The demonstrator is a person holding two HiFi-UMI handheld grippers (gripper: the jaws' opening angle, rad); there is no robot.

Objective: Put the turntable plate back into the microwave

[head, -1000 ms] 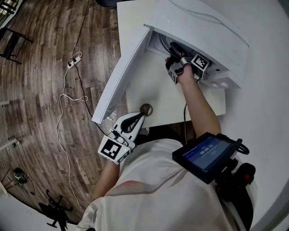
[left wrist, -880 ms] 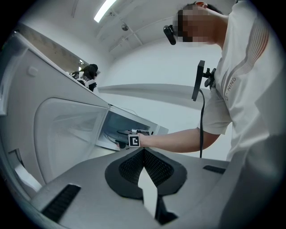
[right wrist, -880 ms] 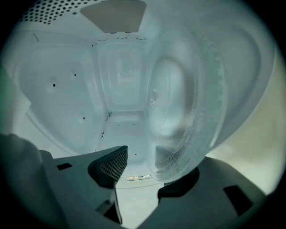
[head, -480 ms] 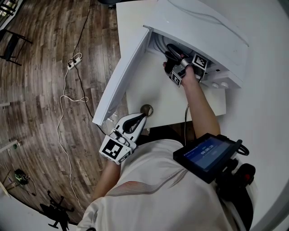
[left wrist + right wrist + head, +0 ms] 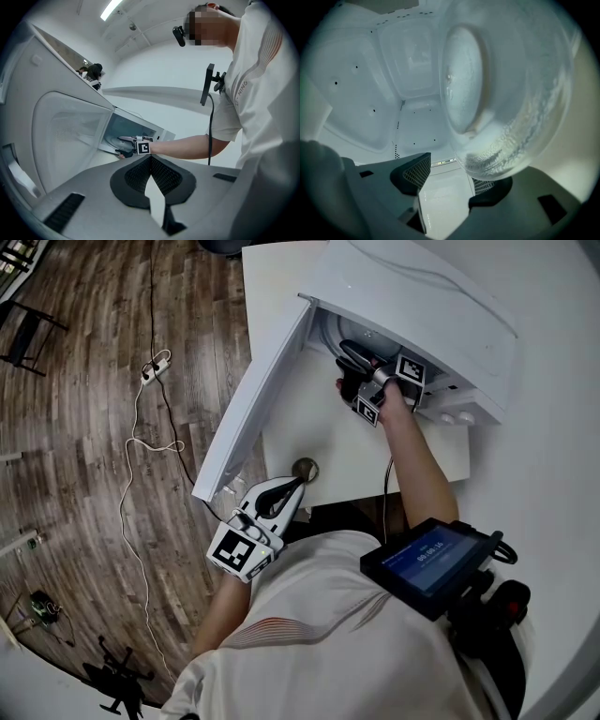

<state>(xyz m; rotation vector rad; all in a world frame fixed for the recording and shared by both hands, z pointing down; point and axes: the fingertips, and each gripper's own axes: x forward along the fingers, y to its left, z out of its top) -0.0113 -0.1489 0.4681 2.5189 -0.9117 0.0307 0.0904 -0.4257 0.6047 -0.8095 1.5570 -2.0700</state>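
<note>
Nearest the body, the left gripper (image 5: 292, 487) is held low at the table (image 5: 314, 432) edge, just beside a small round brown object (image 5: 305, 468). Only in its own view are its jaws seen: the left gripper (image 5: 150, 157) is closed tip to tip, with nothing between the pads. The opened door (image 5: 70, 131) and the person's outstretched right arm are also seen side-on there. In the head view they are seen from above.

One microwave (image 5: 422, 306), one door (image 5: 253, 399), one turntable plate and two grippers are counted.

Further off, the right gripper (image 5: 351, 356) is reached into the microwave's mouth. The plate cannot be made out clearly from the head; it is shown in the right gripper view alone. There the right gripper (image 5: 449, 177) is seen with its jaws well apart, and they have just been opening. Bare cavity floor is seen through the gap, and nothing is clamped. The turntable plate (image 5: 506, 93), clear glass and steeply tilted, is placed inside the cavity (image 5: 365, 79). Its lower rim is overlapped with the right-hand pad (image 5: 485, 186); contact cannot be told.
</note>
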